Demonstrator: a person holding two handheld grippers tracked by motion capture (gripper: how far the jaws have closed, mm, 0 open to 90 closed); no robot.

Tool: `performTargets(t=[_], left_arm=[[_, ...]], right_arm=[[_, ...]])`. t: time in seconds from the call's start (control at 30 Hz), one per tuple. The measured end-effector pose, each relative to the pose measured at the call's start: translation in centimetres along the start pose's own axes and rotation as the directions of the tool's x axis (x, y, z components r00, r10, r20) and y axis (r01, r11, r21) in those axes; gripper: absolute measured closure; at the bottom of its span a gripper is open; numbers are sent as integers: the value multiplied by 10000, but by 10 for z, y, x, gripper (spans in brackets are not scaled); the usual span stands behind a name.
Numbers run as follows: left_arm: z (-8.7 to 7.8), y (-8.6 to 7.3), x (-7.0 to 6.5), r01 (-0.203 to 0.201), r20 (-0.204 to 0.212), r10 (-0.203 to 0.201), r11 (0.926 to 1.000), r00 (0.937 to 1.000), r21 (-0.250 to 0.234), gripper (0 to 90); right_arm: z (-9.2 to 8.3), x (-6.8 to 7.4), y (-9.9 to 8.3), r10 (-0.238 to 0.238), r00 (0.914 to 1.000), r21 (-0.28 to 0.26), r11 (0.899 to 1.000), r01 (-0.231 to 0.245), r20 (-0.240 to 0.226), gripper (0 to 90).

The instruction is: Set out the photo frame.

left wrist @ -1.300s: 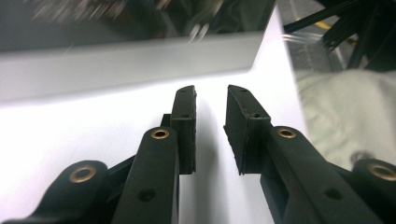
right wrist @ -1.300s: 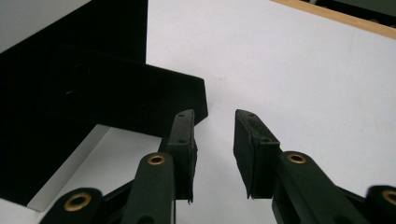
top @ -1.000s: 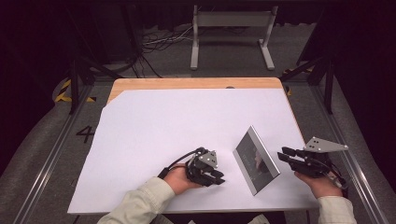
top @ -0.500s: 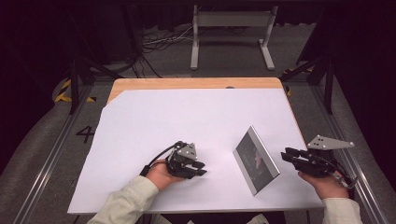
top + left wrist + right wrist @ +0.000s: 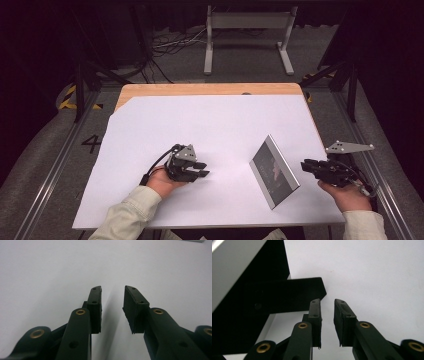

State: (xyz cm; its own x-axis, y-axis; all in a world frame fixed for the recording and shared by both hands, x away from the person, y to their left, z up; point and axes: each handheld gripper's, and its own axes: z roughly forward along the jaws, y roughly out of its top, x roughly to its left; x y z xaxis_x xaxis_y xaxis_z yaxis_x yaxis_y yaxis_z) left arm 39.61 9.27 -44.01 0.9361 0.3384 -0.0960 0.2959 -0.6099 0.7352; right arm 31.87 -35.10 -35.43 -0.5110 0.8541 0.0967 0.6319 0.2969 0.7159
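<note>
A picture frame (image 5: 274,170) stands propped on its back stand on the white sheet (image 5: 200,125) covering the desk (image 5: 150,90). Since a second ago, the left claw (image 5: 201,173) has slid away from the frame's left side; its jaws have just been opening and stand apart, nothing between them. The right claw (image 5: 306,165) waits just right of the frame, jaws just closing yet apart on nothing. Judging by this, the frame is set down and released.

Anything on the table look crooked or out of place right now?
The picture frame stands propped on its back stand, turned at an angle to the table's edges, near the right edge of the white sheet. It looks undamaged. Otherwise nothing stands out.
</note>
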Motion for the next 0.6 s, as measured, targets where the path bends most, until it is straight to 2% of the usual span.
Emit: performTargets(t=[0.07, 0.13, 0.3, 0.6], left_arm=[[0, -3, 4, 105, -167, -108, 9998, 9998, -154, 674], [-1, -5, 6, 145, -331, -155, 9994, 9993, -301, 666], [-1, -8, 6, 129, -867, -193, 9972, 9961, -742, 640], [1, -11, 7, 247, -1016, -325, 9968, 9943, -766, 631]], right_arm=[[1, -1, 1, 385, 9991, 5, 9993, -385, -162, 729], [3, 0, 3, 544, 9983, 103, 9985, -542, -189, 727], [7, 5, 11, 460, 9987, 542, 9975, -448, -198, 727], [12, 3, 23, 716, 9972, 1046, 9921, -689, -224, 701]])
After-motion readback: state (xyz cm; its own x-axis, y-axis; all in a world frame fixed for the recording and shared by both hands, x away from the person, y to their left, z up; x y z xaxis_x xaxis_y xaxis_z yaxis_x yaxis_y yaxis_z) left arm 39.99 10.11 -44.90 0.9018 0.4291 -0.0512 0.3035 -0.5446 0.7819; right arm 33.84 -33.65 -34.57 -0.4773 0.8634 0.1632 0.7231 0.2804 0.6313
